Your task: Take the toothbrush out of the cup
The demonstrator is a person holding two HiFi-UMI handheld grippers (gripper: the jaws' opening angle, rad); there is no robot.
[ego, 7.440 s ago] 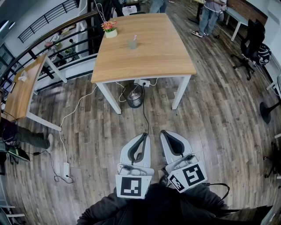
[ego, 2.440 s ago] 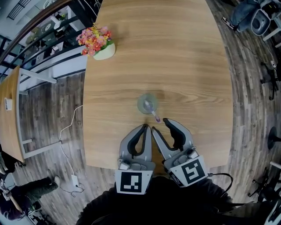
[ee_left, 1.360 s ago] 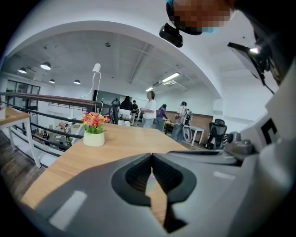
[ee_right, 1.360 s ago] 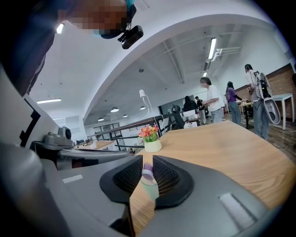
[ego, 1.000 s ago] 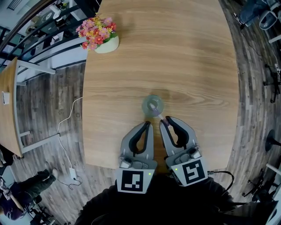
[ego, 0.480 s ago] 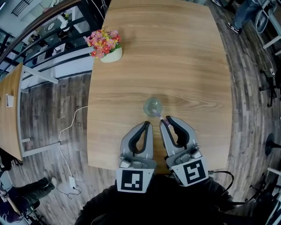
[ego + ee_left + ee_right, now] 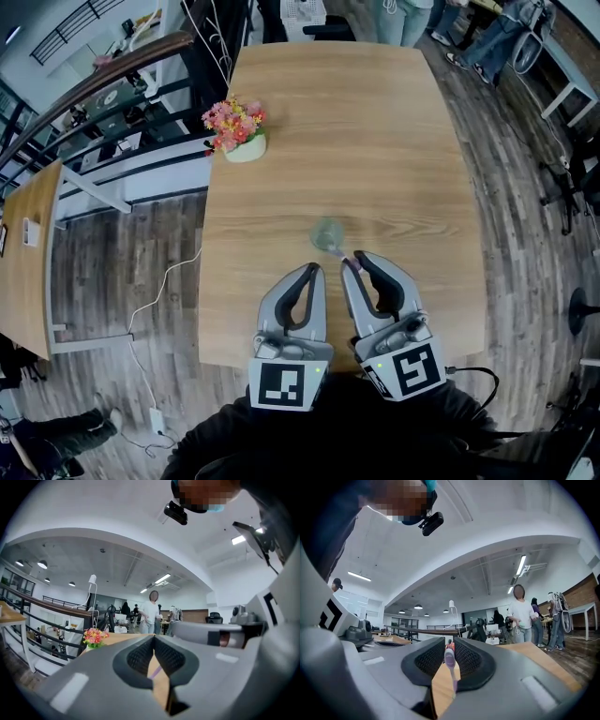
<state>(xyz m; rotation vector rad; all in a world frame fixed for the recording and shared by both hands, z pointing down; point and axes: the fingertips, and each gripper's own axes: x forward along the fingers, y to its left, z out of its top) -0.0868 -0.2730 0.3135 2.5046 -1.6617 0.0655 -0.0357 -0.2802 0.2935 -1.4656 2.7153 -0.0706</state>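
Note:
A clear cup (image 7: 326, 234) stands on the wooden table (image 7: 412, 150), just beyond both grippers. My right gripper (image 7: 351, 262) is shut on a pink-purple toothbrush (image 7: 346, 260), and in the head view the brush sits at the fingertips, next to the cup's near rim. In the right gripper view the toothbrush (image 7: 449, 660) stands upright between the ribbed pads of the right gripper (image 7: 450, 645). My left gripper (image 7: 317, 270) is beside it, shut and holding nothing. In the left gripper view its tips (image 7: 153, 637) meet, and a strip of the toothbrush (image 7: 156, 671) shows through the gap below them.
A white pot of pink flowers (image 7: 242, 139) stands at the table's far left edge. A second wooden table (image 7: 28, 234) and a railing lie to the left. People stand past the table's far end (image 7: 151, 611). Cables run across the floor at the left.
Both grippers have risen together, and the table and cup look smaller and farther below. The toothbrush has come up out of the cup in the right gripper.

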